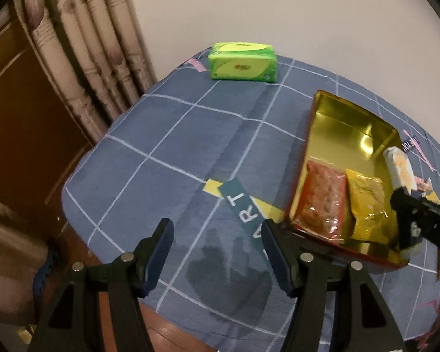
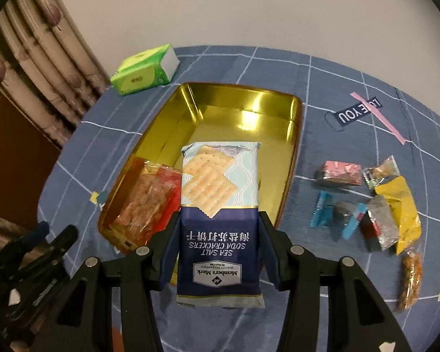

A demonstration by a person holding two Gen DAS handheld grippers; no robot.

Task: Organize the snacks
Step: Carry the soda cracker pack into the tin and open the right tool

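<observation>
Snacks are what you are sorting, and the one you hold is a cracker packet: a flat wrapper, pale wave-patterned at the far end with two square crackers pictured, dark blue at the near end with white lettering reading "SEA SALT SODA CRACKERS". Your right gripper is clamped on its dark blue half, one finger on each long side, and the pale end reaches out over the gold tin, an open rectangular box with shiny walls sitting on the blue checked cloth. Inside the tin, at its near left corner, lies a red clear-windowed packet of brownish pieces; in your left wrist view a yellow packet lies just beside it. To the right of the tin, a loose cluster of small snacks rests on the cloth, pink, blue, silver and yellow wrappers touching or overlapping. A green tissue pack sits beyond the tin near the curtain. Your left gripper hangs above bare cloth beside the tin, its jaws apart with nothing between them.
</observation>
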